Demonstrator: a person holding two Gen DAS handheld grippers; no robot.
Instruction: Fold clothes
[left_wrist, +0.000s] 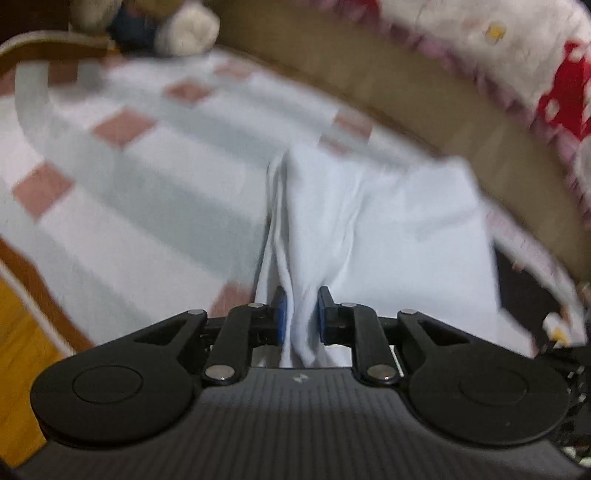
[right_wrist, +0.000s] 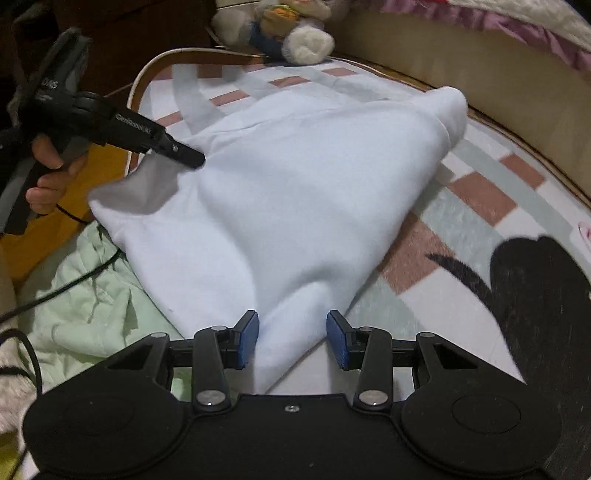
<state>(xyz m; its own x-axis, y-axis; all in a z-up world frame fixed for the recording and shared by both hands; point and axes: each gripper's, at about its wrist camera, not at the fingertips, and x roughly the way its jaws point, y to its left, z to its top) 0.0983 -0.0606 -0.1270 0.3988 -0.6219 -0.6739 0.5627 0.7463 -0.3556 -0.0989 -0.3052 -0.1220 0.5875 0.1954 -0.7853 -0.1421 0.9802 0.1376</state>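
A pale white garment (left_wrist: 369, 221) lies bunched on a checked rug (left_wrist: 129, 184). My left gripper (left_wrist: 301, 295) is shut on a gathered fold of it, with cloth squeezed between the blue pads (left_wrist: 281, 314). The right wrist view shows the same garment (right_wrist: 295, 177) tented up in a ridge. There the left gripper (right_wrist: 184, 157), held by a hand (right_wrist: 48, 173), pinches the garment's far left edge. My right gripper (right_wrist: 291, 321) holds the near corner, a thick fold filling the gap between its pads (right_wrist: 248, 339).
A plush toy (right_wrist: 295, 37) sits at the rug's far end. A beige bed base (right_wrist: 461, 55) with bedding runs along the right. Crumpled green cloth (right_wrist: 92, 295) and a black cable (right_wrist: 55, 291) lie at the left. A black shape (right_wrist: 535, 288) marks the rug (right_wrist: 461, 221).
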